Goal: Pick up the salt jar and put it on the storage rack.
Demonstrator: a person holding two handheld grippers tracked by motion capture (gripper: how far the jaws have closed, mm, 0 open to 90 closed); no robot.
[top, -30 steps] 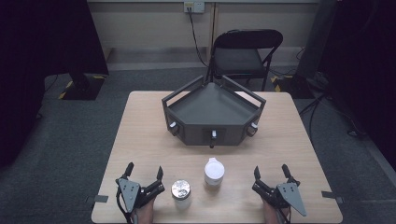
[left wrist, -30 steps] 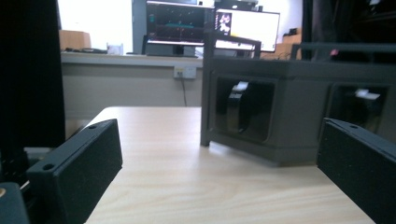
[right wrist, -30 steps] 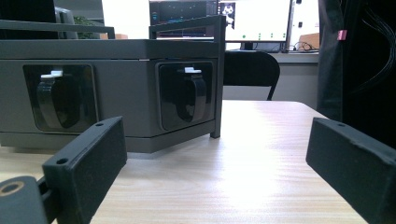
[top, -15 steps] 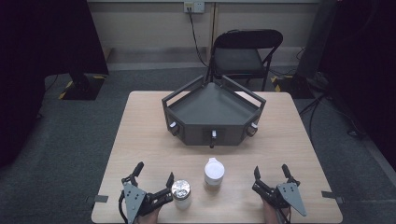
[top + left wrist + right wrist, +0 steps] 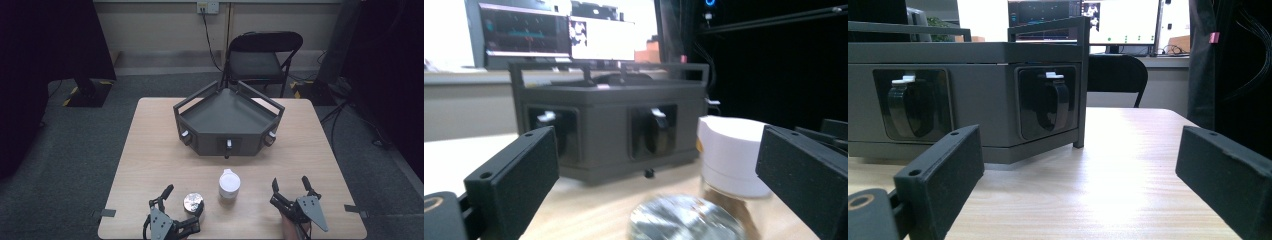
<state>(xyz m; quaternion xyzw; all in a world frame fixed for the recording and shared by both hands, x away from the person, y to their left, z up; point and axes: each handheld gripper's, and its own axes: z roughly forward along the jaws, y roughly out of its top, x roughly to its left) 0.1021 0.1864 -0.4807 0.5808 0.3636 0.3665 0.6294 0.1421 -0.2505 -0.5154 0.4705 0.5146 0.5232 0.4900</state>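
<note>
1. Since the earlier frames, the left hand-held gripper (image 5: 183, 199) has slid across the near edge of the table (image 5: 150, 150) toward the silver-lidded jar (image 5: 193, 203), and its jaws have just been closing a little; the jar now sits between them, not yet pressed.
2. The right hand-held gripper (image 5: 289, 184) has not shifted; its jaws stand wide apart with nothing between them, aimed at the grey tray (image 5: 227, 107).
3. The silver-lidded jar stands upright near the table's front edge, just beside the white-capped bottle (image 5: 229, 184), which is to its right and slightly farther back.
4. The step in hand looks like grasping the jar. To do it well, centre the jaws on the jar's body below the lid, keep them level, and close evenly so it does not tip.
5. Watch the right jaw: in the left gripper view it lies close to the white-capped bottle (image 5: 731, 155), which could be nudged.
6. The left hand-held gripper lies low and roughly level, angled toward the table's middle; the right one also lies low, pointing forward.
</note>
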